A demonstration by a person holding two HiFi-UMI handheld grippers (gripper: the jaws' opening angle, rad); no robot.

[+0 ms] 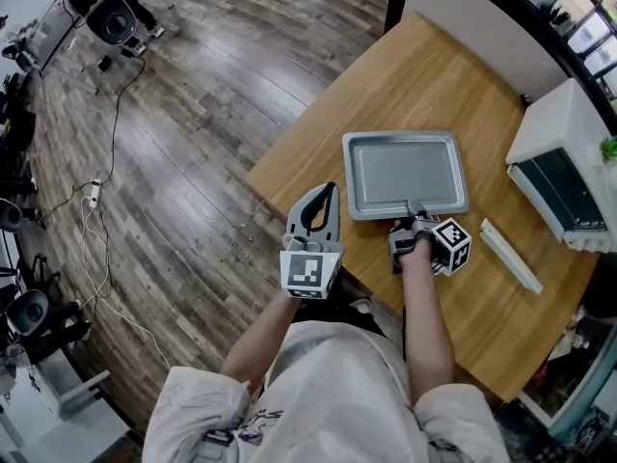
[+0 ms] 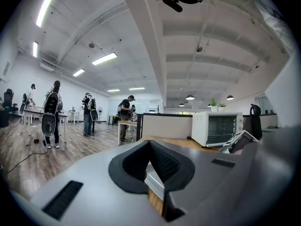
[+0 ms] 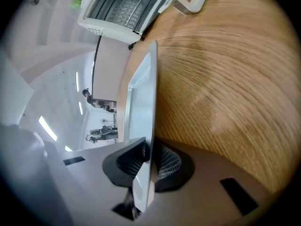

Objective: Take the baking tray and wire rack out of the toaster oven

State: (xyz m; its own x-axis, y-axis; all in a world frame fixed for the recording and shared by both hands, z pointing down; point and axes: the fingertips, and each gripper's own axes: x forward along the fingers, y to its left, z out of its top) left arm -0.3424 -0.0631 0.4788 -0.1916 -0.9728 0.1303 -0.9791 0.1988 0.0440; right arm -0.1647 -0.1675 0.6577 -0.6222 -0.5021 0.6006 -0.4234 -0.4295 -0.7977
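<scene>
The right gripper (image 1: 413, 222) is clamping its fingers on the near rim of the baking tray (image 1: 405, 167), and the metal edge is running straight between the pads in the right gripper view (image 3: 148, 159). The tray is sitting out on the wooden table (image 1: 415, 85), well apart from the white toaster oven (image 1: 564, 162) at the table's right end. The left gripper (image 1: 333, 193) is hovering by the table's near-left edge, fingers pressed together on nothing. A white bar (image 1: 511, 256) is lying near the right gripper.

Bright ceiling strip lights (image 2: 104, 58), fisheye-warped dark corners, motion-blurred table (image 3: 225, 93).
</scene>
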